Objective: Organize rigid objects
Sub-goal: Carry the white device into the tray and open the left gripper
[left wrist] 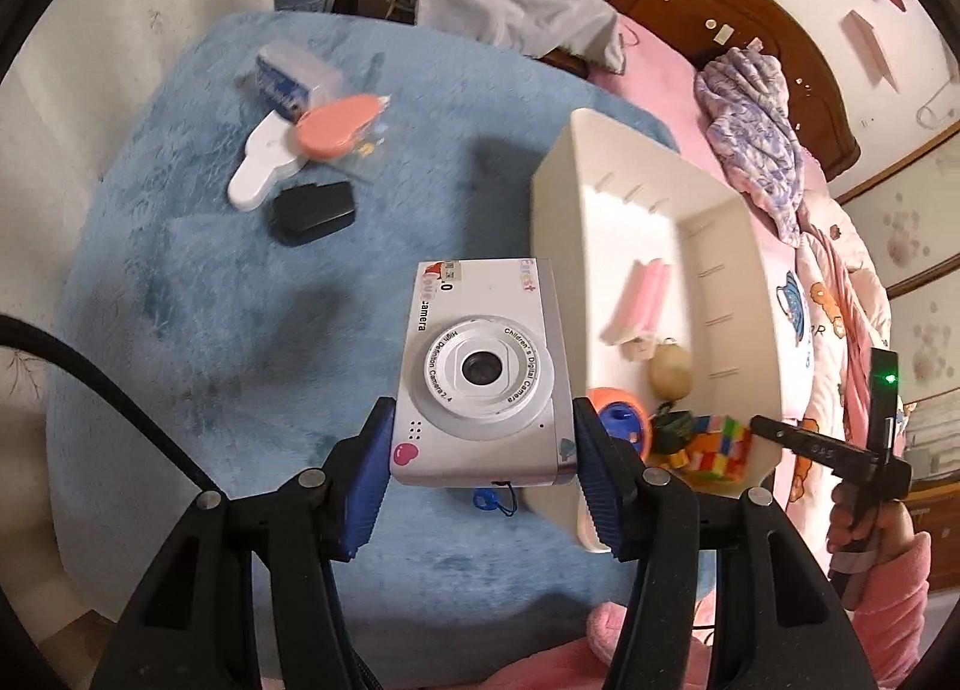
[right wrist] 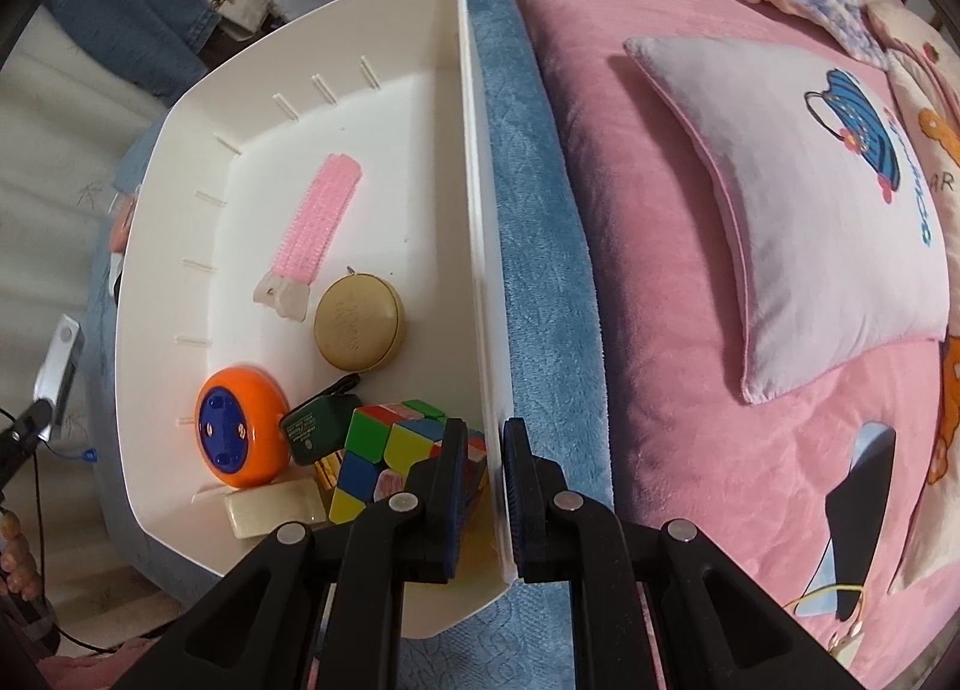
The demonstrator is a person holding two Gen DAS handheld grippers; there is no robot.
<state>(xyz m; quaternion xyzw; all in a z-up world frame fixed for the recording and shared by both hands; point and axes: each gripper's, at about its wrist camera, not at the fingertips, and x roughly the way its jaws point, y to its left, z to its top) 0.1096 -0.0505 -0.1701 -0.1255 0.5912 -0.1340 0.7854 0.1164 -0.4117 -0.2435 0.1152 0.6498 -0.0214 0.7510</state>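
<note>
A silver-white toy camera (left wrist: 480, 372) is showing a pink heart sticker, lying over a fluffy blue blanket (left wrist: 198, 294). The cream bin (right wrist: 480, 198) is holding a pink brush (right wrist: 315, 222), an orange-and-blue disc (right wrist: 240, 432) and a multicoloured cube (right wrist: 384, 450).

A blue plush mat (left wrist: 180, 282) carries the white bin (left wrist: 558, 222) and a black case (left wrist: 312, 210).

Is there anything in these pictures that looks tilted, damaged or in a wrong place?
The white bin looks tilted: the right gripper is clamped on its side wall. Nothing looks damaged or spilled. The left gripper holds the white camera level, and the items inside the bin lie loosely.
</note>
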